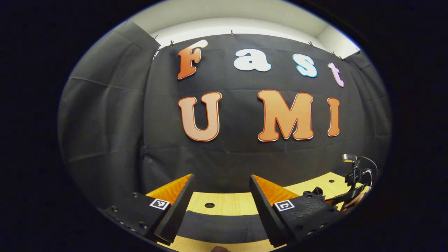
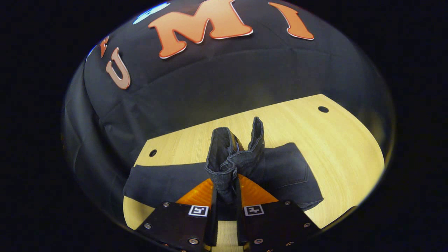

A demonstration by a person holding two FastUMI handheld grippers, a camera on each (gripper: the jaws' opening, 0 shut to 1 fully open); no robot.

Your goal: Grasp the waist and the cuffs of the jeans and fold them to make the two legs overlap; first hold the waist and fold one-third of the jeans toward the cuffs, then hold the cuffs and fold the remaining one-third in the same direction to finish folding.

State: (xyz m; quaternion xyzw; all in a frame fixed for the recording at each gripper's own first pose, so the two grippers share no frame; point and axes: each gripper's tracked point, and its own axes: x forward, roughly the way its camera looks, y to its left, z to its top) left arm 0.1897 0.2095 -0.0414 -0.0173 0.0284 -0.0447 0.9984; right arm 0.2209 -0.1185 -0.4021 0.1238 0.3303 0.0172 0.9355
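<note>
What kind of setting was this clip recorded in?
Most likely a staged recording booth, not a home: black cloth wall draped on all sides, a bare wooden table with drilled holes, and dark jeans laid out, pinched by the right tool.

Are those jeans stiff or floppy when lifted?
Probably floppy: the jeans bunch into folds where the right gripper pinches them. Fairly thick too, since the pinched edge stands up. Unlikely to slide much on the table.
</note>
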